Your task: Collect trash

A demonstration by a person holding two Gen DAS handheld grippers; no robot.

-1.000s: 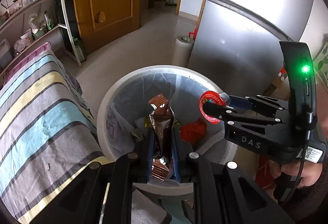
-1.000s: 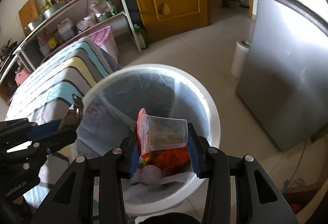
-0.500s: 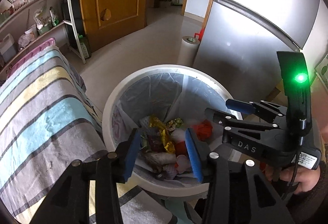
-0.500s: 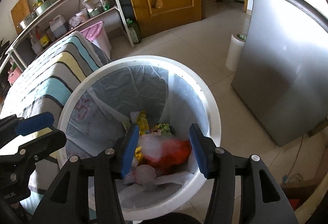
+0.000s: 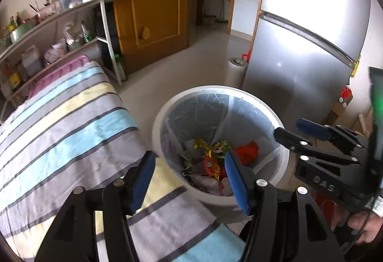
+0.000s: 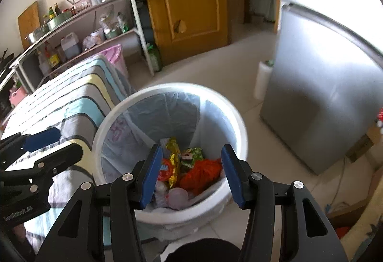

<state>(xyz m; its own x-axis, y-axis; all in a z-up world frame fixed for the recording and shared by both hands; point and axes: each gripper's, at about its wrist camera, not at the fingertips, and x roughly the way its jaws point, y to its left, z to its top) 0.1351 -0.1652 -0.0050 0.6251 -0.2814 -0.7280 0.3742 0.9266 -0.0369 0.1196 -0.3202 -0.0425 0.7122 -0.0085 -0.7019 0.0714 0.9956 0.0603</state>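
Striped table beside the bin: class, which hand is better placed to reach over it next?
Left, probably. The left tool, jaws opening and empty, sits at the edge of the table; the right tool, open and empty, hangs over the bin.

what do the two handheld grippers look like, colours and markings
Both are black plastic with silver rivets and blue pads on the fingers. The right gripper carries pale "DAS" lettering and a green light; the left gripper has small pale lettering too blurred to read.
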